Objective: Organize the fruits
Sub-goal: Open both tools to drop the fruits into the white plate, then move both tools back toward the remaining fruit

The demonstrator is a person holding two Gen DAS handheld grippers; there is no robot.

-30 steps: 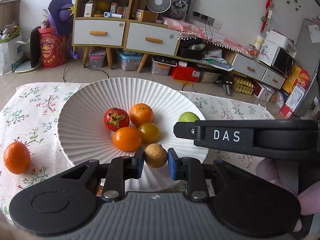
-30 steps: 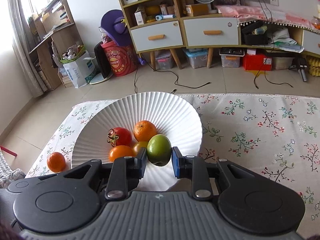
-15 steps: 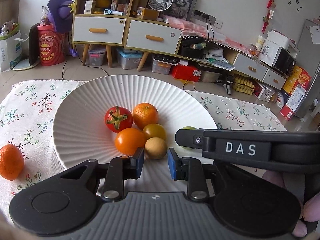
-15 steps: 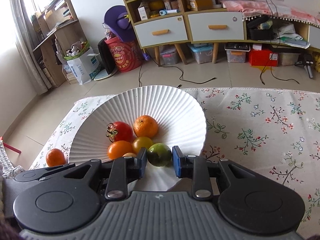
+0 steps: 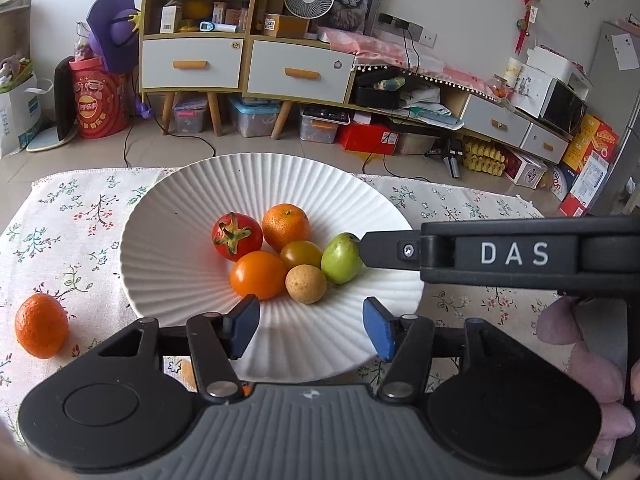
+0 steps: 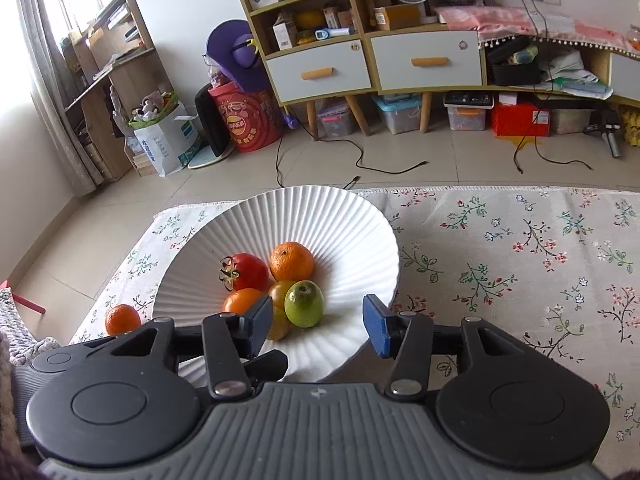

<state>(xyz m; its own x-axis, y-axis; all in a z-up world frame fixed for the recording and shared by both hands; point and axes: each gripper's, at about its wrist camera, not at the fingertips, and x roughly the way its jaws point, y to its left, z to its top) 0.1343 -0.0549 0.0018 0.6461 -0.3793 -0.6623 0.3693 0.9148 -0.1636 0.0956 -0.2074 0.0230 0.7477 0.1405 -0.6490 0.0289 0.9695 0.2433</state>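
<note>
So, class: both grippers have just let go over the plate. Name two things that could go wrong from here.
1. The opening right gripper sits close to the round green fruit; withdrawing could knock it against the pile.
2. The small orange mandarin on the floral tablecloth, outside the ribbed white plate, may be forgotten.

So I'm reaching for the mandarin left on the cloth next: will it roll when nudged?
Probably a little: the mandarin looks rounded and lies loose on the flat floral cloth. Its slightly oval shape and the fabric should stop it soon. It looks small enough for open tongs.
</note>
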